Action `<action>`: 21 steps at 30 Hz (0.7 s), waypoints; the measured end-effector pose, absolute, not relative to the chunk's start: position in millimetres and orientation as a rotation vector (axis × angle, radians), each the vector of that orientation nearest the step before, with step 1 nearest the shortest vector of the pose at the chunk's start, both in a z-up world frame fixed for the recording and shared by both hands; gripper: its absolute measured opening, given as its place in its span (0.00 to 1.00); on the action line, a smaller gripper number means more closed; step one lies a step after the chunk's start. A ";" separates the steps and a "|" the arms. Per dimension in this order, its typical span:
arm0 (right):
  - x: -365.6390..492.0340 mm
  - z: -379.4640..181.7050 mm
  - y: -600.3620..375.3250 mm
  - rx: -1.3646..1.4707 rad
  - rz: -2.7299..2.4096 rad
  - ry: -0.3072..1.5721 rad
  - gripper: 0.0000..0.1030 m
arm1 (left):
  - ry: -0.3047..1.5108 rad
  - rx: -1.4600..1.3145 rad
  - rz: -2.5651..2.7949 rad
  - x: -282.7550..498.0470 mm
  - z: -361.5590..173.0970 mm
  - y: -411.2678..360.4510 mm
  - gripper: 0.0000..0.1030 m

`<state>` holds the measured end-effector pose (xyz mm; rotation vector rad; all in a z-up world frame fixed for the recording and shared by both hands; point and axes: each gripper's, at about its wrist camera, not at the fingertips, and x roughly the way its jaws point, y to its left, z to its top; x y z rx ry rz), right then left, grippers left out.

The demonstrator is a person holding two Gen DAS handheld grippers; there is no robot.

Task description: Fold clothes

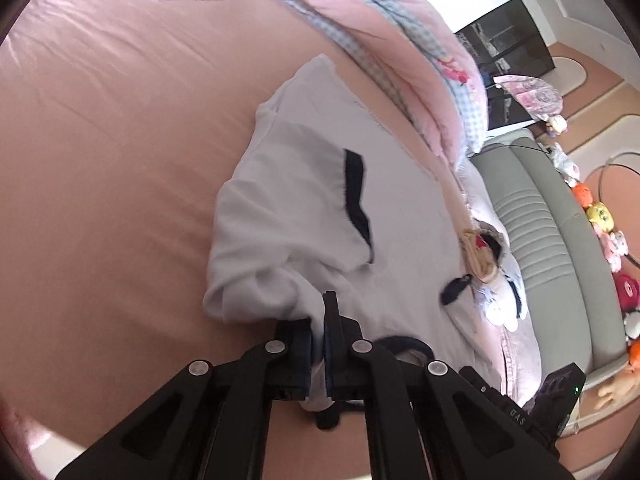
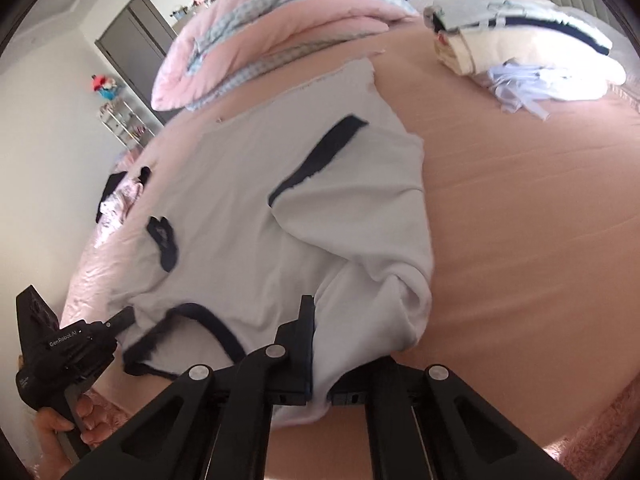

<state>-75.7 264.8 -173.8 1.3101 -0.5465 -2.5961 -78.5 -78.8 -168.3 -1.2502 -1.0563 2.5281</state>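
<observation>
White cloth of the shirt [image 1: 304, 216] was pinched between the closed fingers of the left tool [image 1: 318, 344], and the right tool [image 2: 320, 364] likewise clamped its near edge. Partly folded, the shirt lay on the pink bed [image 1: 100, 140], a folded clothes pile [image 2: 520, 56] well apart.

"What did the left wrist show?"
"My left gripper [image 1: 318, 338] pinched a fold of the white navy-trimmed shirt [image 1: 304, 216] spread on the pink bedsheet [image 1: 112, 152], beside a folded quilt [image 1: 400, 44]."

left gripper [image 1: 318, 344] matte black, silver screws | fingers [image 1: 298, 356] blue-padded | bare hand [image 2: 60, 424]
</observation>
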 end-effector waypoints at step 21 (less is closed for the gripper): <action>-17.6 -154.0 283.3 1.360 -2.552 -0.598 0.01 | -1.054 -1.374 2.426 -10.6 -150.5 -83.0 0.03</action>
